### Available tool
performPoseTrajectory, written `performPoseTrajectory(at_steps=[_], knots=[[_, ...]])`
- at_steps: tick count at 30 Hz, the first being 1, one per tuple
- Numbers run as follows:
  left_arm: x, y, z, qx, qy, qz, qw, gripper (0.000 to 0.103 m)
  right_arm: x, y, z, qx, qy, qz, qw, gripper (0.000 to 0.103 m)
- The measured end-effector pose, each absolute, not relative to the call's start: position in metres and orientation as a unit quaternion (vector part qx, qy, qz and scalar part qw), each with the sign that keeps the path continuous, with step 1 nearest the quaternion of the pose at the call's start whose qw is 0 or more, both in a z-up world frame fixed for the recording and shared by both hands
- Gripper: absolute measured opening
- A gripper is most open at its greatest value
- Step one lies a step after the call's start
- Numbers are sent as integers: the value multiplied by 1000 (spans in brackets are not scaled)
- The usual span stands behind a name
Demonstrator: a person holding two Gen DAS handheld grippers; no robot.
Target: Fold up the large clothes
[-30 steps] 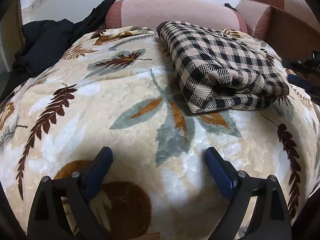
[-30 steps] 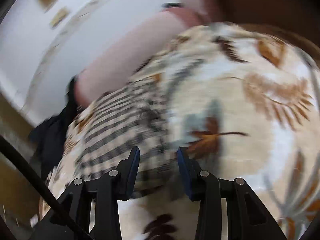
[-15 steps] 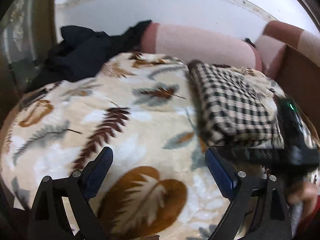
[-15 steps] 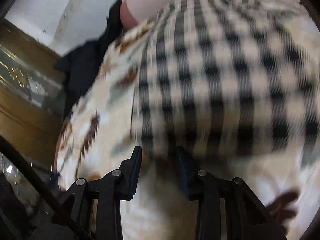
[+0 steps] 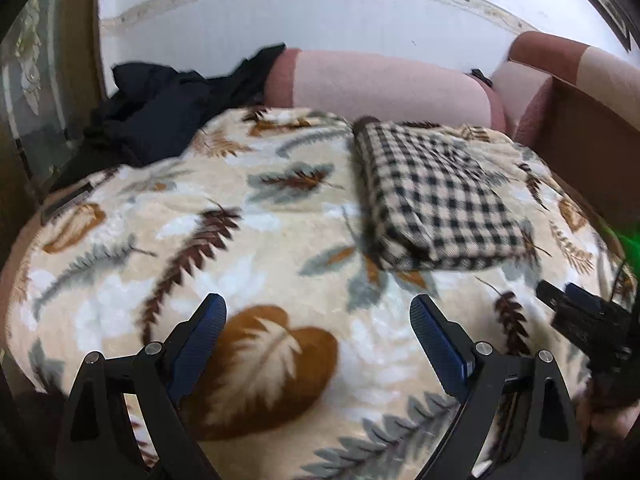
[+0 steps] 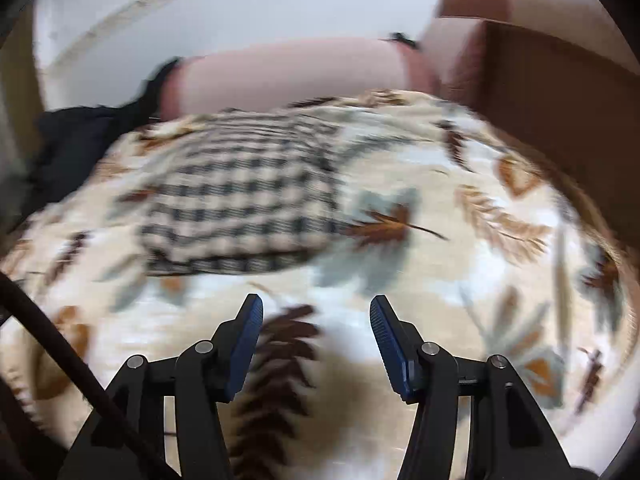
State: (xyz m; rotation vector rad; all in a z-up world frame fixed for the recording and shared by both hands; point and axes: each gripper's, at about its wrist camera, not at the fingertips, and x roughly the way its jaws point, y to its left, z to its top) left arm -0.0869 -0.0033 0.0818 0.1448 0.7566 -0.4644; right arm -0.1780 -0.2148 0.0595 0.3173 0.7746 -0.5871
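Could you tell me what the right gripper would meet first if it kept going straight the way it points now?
Most likely the leaf-patterned blanket just ahead of the right gripper, whose jaws have just been opening with nothing between them. The folded checked garment lies farther on, left of that line; blur leaves depth uncertain.

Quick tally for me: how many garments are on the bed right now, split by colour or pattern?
Checked garment, folded: 1
Black garment, in a heap at the far left corner: 1
Total: 2 garments on the leaf-print blanket. Whether the black heap is one piece or several cannot be told.
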Motion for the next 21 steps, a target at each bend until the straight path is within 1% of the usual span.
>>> performPoseTrajectory(at_steps=[2,4,8,14,17,21], knots=[[-85,-8,74,75,382,-228,893,93,-178,-220,59,171,366,-272,873,60],[-83,-11,64,77,399,-227,885,93,-180,-219,58,163,367,-277,873,60],[-78,-14,50,86,413,-227,877,93,-174,-215,52,169,369,-281,870,64],[-75,-14,43,88,420,-227,874,93,-170,-214,48,168,370,-289,867,65],[-74,-16,40,91,425,-229,871,93,-167,-207,50,144,369,-293,870,66],[-81,-19,43,98,405,-241,877,93,-166,-202,50,130,369,-293,872,67]])
